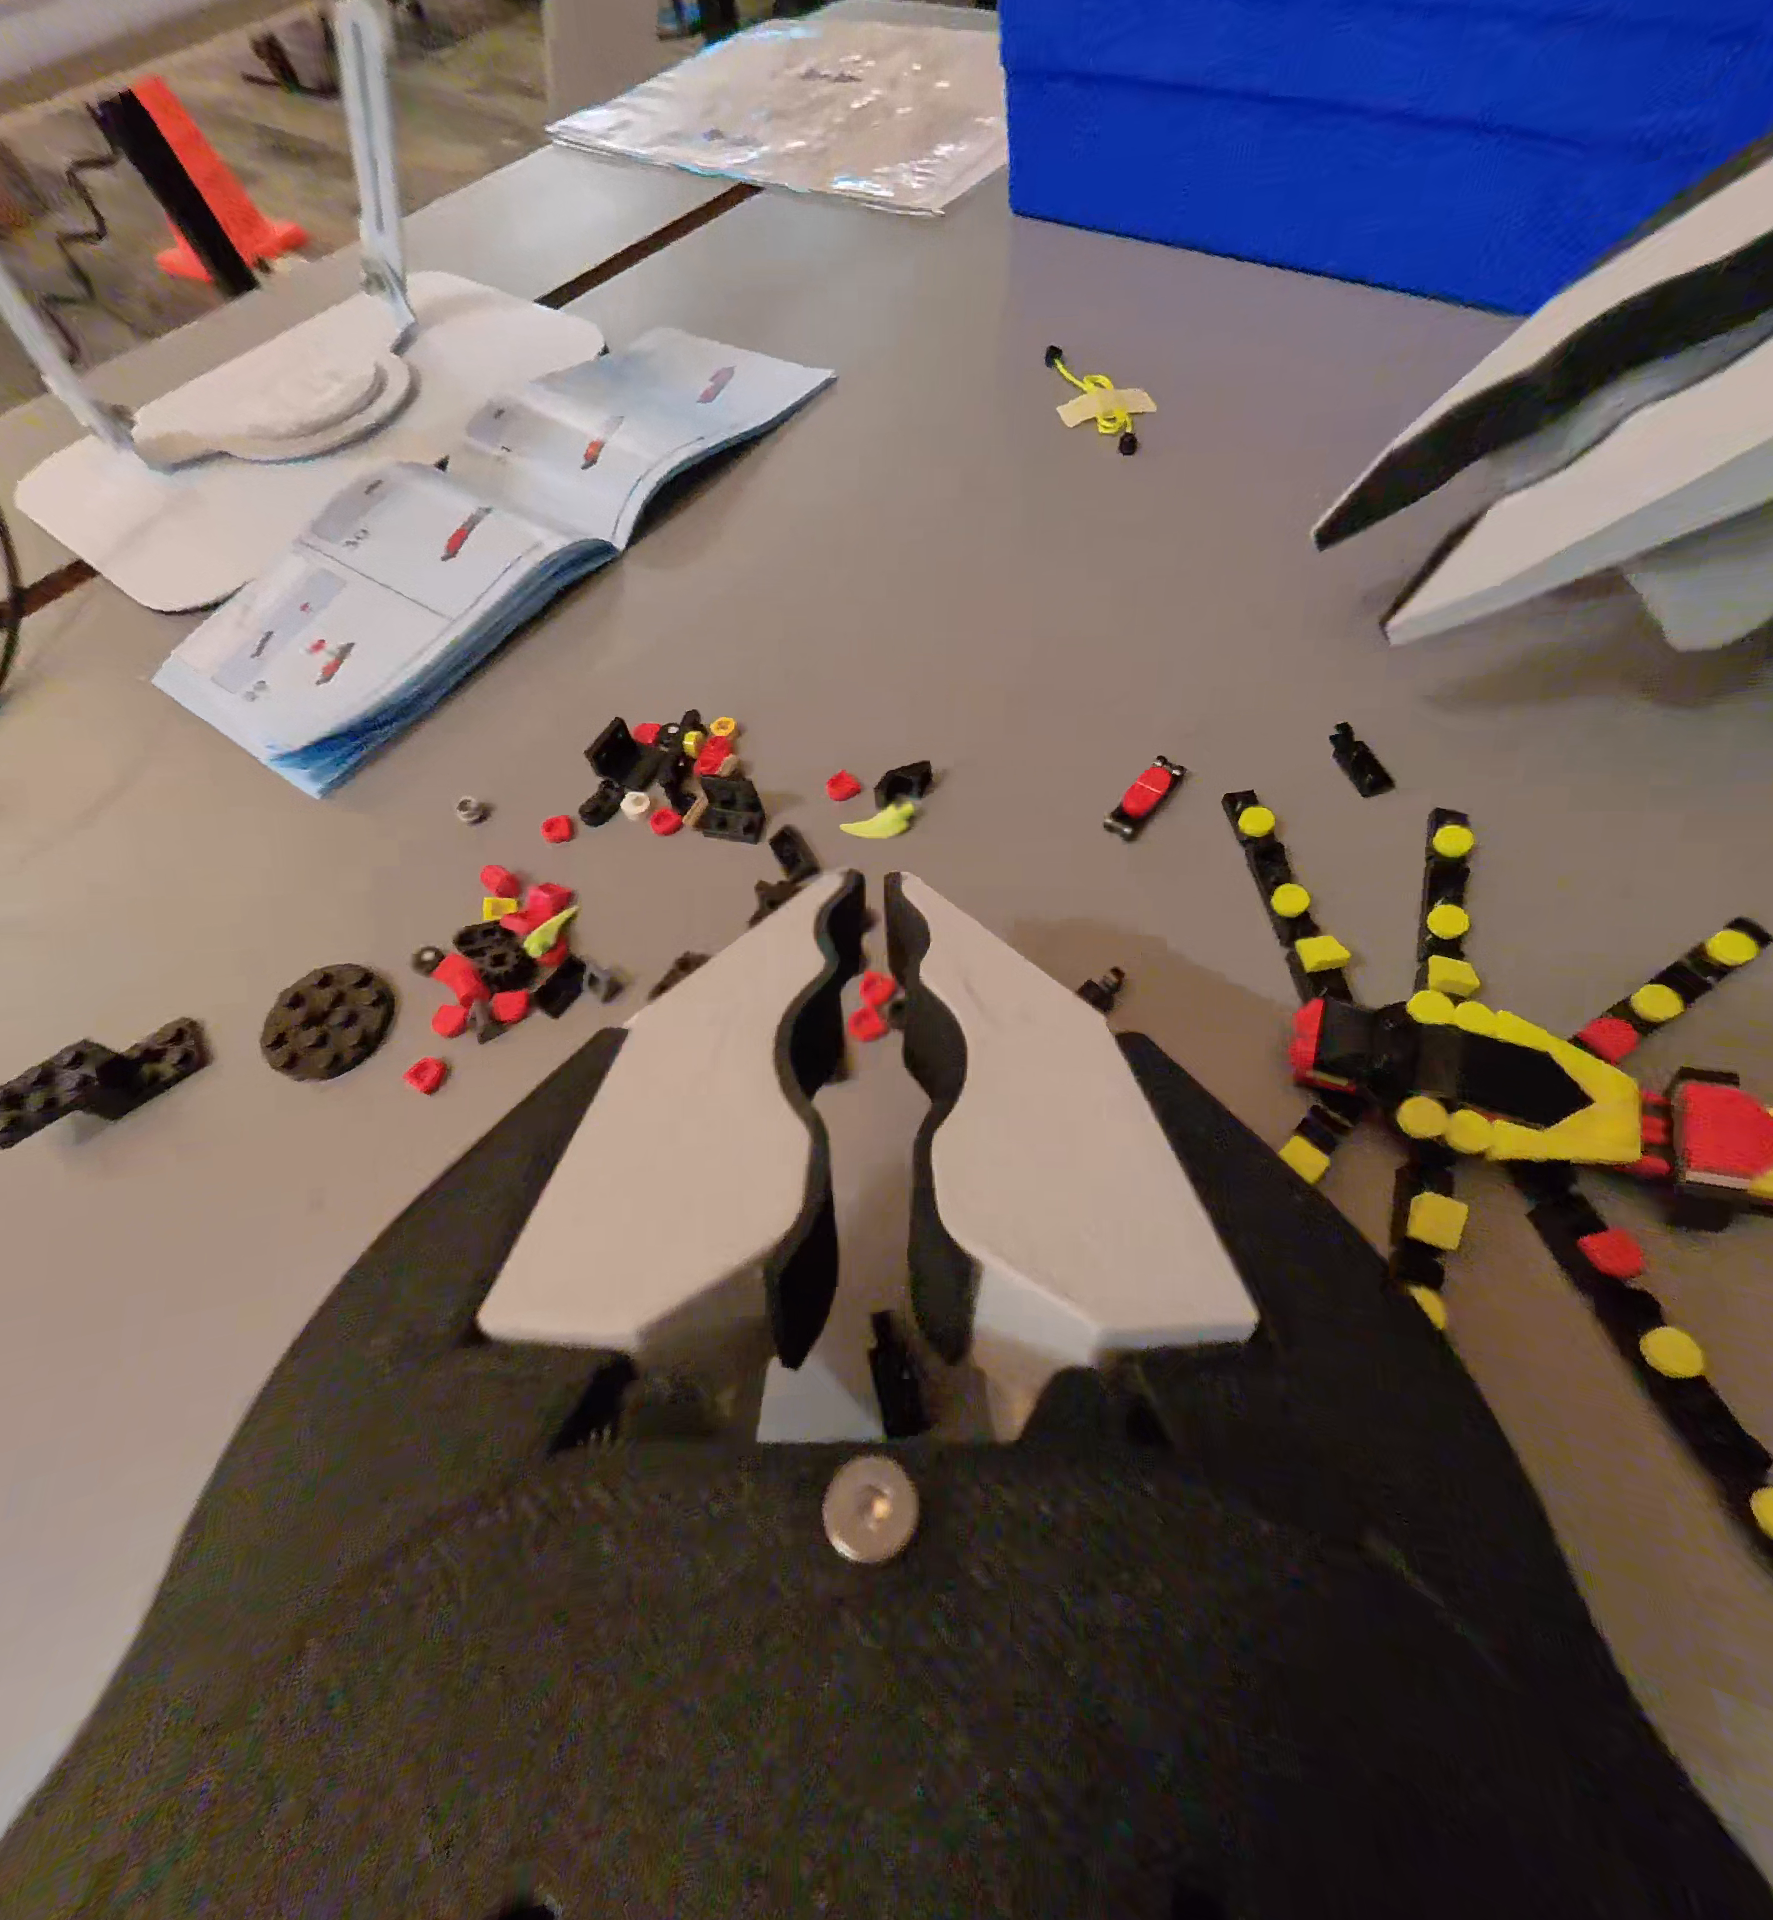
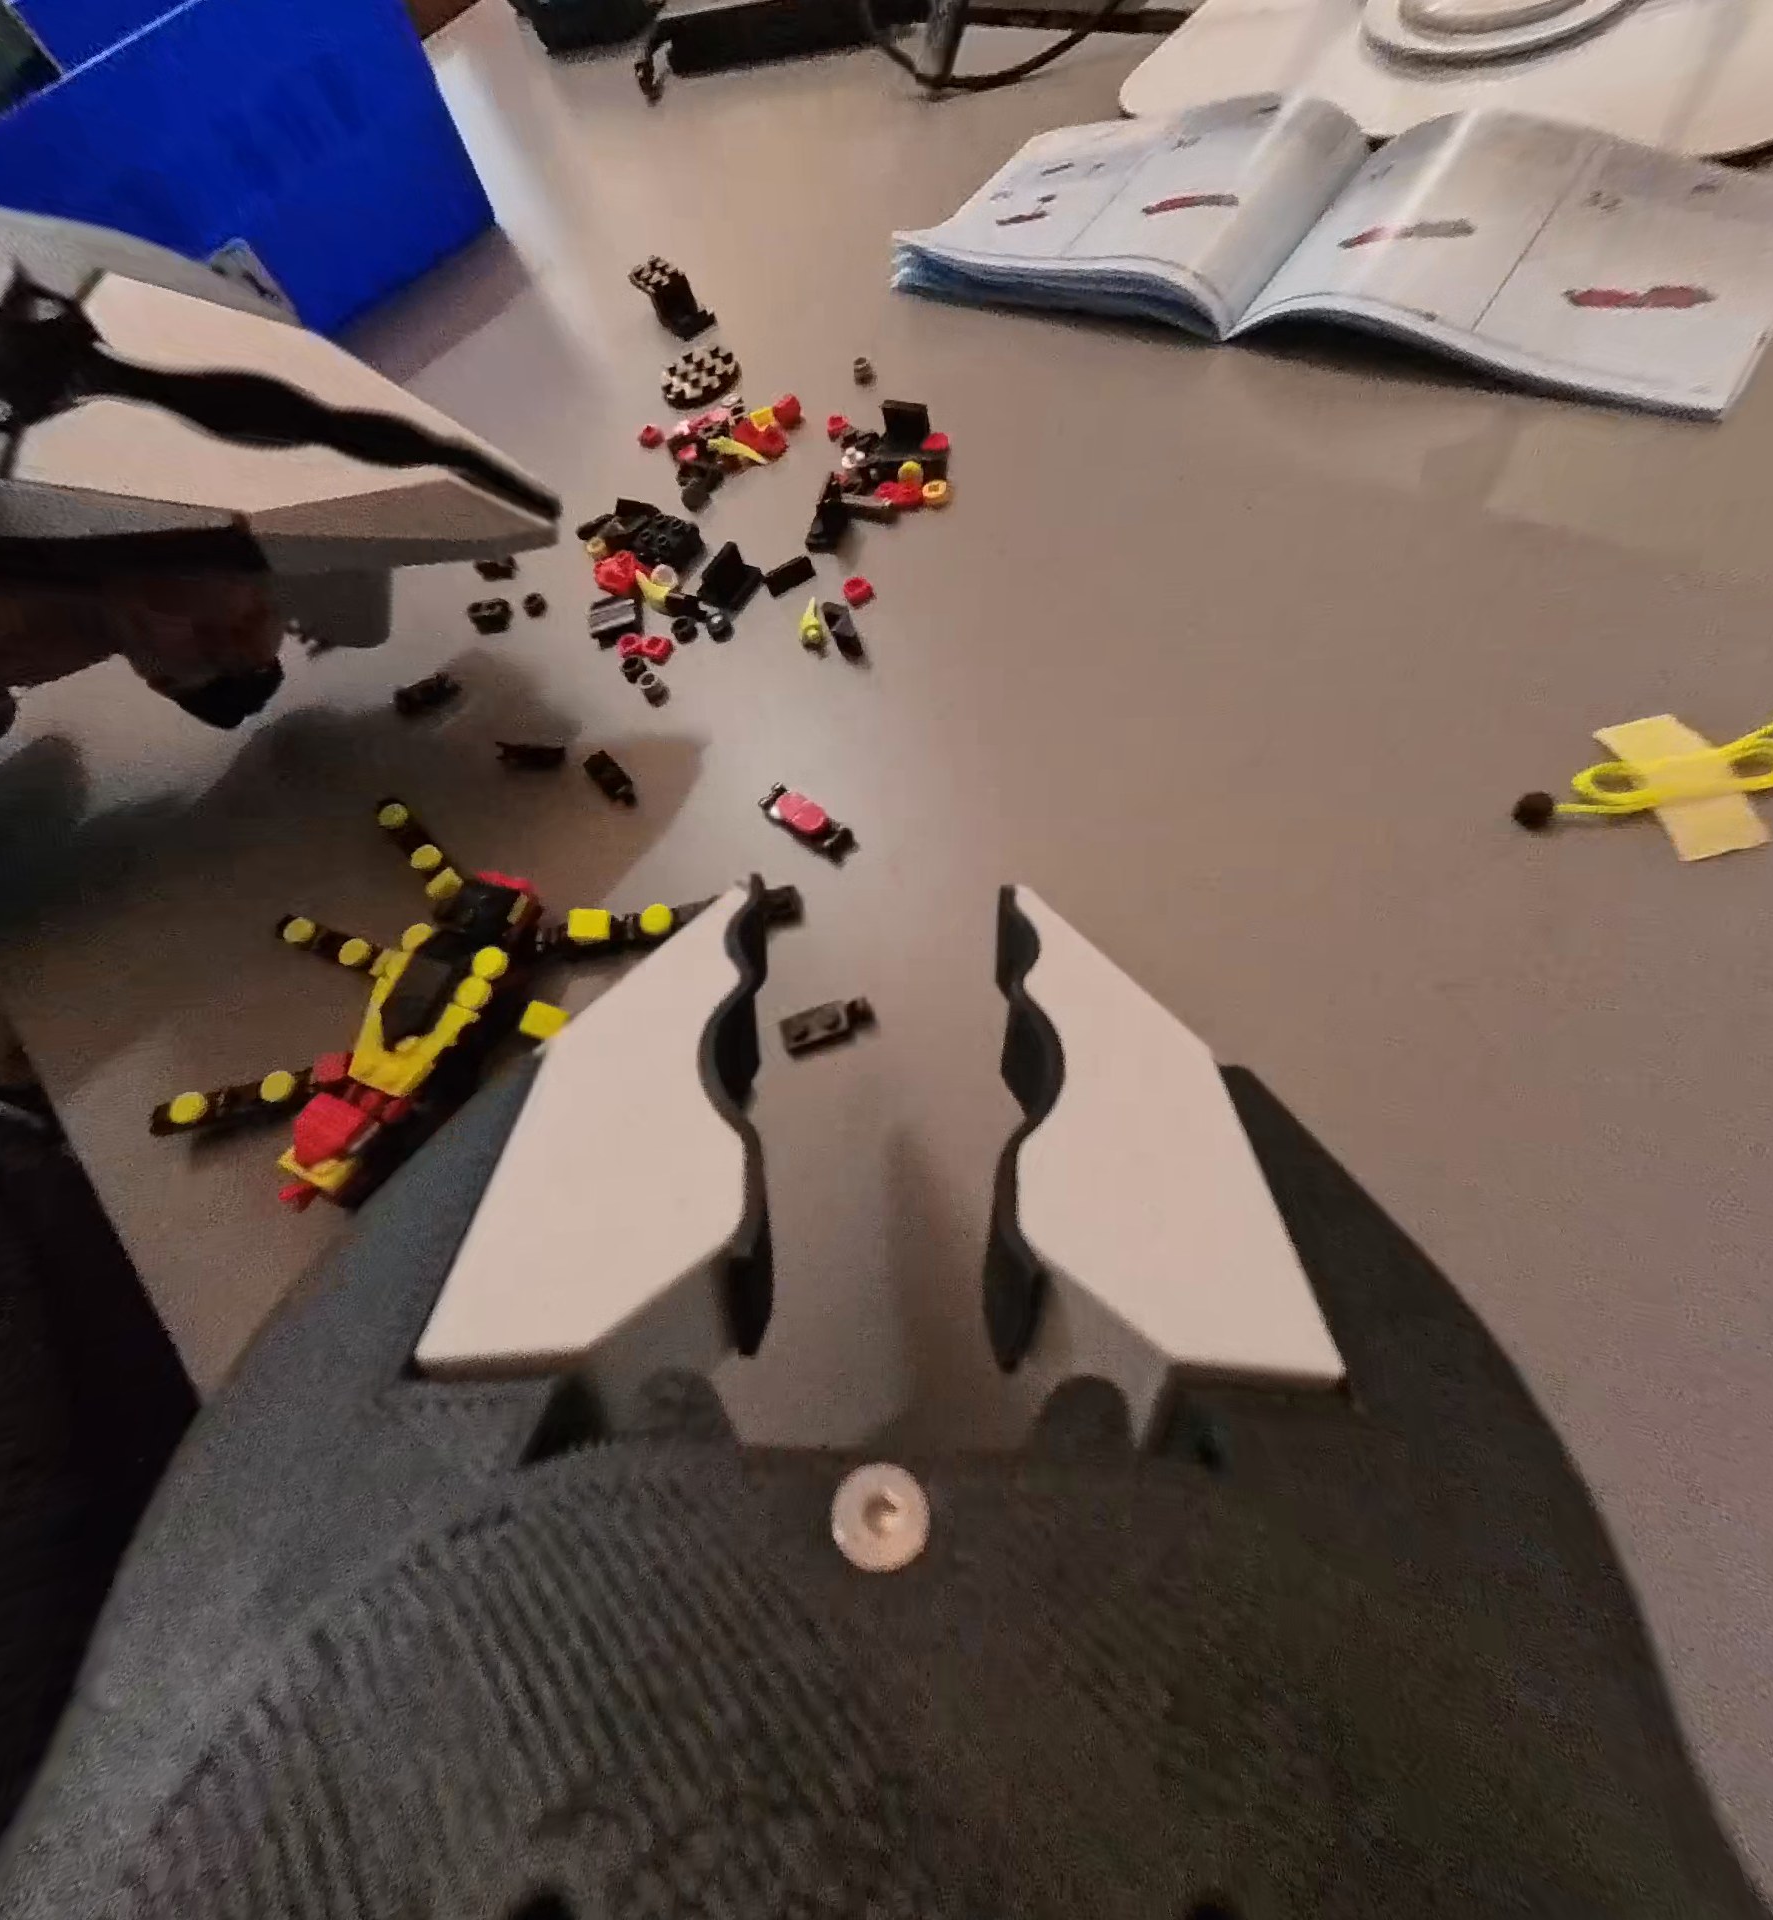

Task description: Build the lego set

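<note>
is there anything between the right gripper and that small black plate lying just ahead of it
Nothing visible. The right gripper is open, and the small black plate lies on bare table in the gap between its fingers, nearer the left one. The spider-like model sits off to the side.

Soft indoor light falls evenly on the grey table (image 1: 965,582), brighter in the left wrist view, dimmer and warmer in the right. The left gripper (image 2: 549,509) casts a broad soft shadow toward the table's near left edge. Pale glare washes the booklet (image 2: 1381,239). Wide-angle bending stretches both frames' edges; far corners are blurred
</note>
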